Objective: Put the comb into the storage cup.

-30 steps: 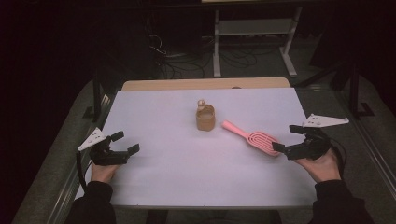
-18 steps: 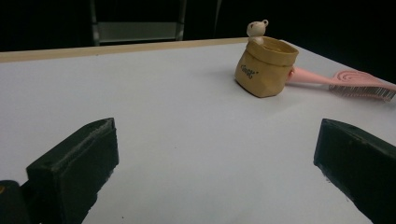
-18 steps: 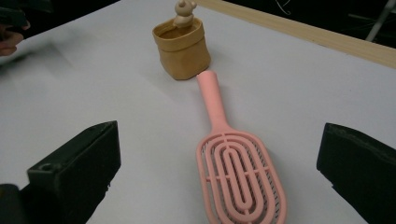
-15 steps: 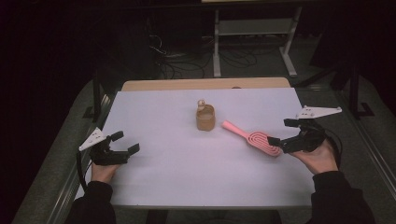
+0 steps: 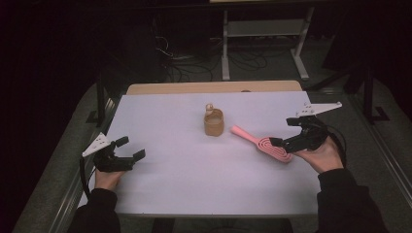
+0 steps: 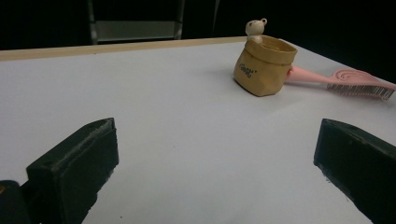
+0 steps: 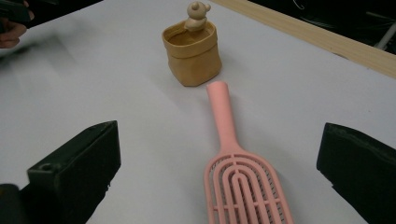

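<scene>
While right gripper (image 7: 219,177) jaws gape, pink hairbrush (image 7: 238,172) head lies between them, ungripped; left gripper (image 5: 127,151) open.

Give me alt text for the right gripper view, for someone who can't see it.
A pink hairbrush lies flat on the white table between the open black jaws of the right gripper, bristles down, its handle pointing away toward a small tan pouch with a bear figure at its rim.

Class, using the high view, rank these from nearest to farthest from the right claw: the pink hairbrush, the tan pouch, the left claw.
1. Pink hairbrush, right beside the right claw.
2. Tan pouch, mid-table.
3. Left claw, far left edge.
</scene>
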`<state>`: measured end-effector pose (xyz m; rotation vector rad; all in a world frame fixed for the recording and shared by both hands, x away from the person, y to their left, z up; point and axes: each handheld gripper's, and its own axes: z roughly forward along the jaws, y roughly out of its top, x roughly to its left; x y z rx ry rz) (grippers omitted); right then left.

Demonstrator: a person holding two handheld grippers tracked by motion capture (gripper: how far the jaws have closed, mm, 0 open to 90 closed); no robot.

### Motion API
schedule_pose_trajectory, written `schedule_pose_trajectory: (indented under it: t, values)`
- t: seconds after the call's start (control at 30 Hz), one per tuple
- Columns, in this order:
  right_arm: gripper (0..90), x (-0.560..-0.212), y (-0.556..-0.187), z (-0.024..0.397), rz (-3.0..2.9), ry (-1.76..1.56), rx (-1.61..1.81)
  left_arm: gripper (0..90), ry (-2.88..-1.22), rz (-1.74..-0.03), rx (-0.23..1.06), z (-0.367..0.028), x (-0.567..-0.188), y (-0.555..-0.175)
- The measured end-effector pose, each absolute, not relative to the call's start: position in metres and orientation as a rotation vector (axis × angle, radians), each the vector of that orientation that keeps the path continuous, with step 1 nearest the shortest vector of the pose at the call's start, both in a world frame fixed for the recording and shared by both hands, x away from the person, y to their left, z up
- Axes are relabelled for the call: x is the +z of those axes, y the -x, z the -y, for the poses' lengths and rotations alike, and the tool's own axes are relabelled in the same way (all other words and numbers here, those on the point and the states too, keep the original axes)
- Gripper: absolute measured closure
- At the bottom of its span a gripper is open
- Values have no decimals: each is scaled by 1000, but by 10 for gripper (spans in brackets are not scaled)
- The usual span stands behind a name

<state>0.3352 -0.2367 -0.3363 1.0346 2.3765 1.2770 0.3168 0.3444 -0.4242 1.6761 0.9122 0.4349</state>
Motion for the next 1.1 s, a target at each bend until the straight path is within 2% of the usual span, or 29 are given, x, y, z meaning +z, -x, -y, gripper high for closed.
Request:
schedule_pose_trajectory:
  t: [1.1]
  values:
    - [27,-334,-374,200,-2484,-987,1222,0,-1675,-906,431,-346,-424,-318]
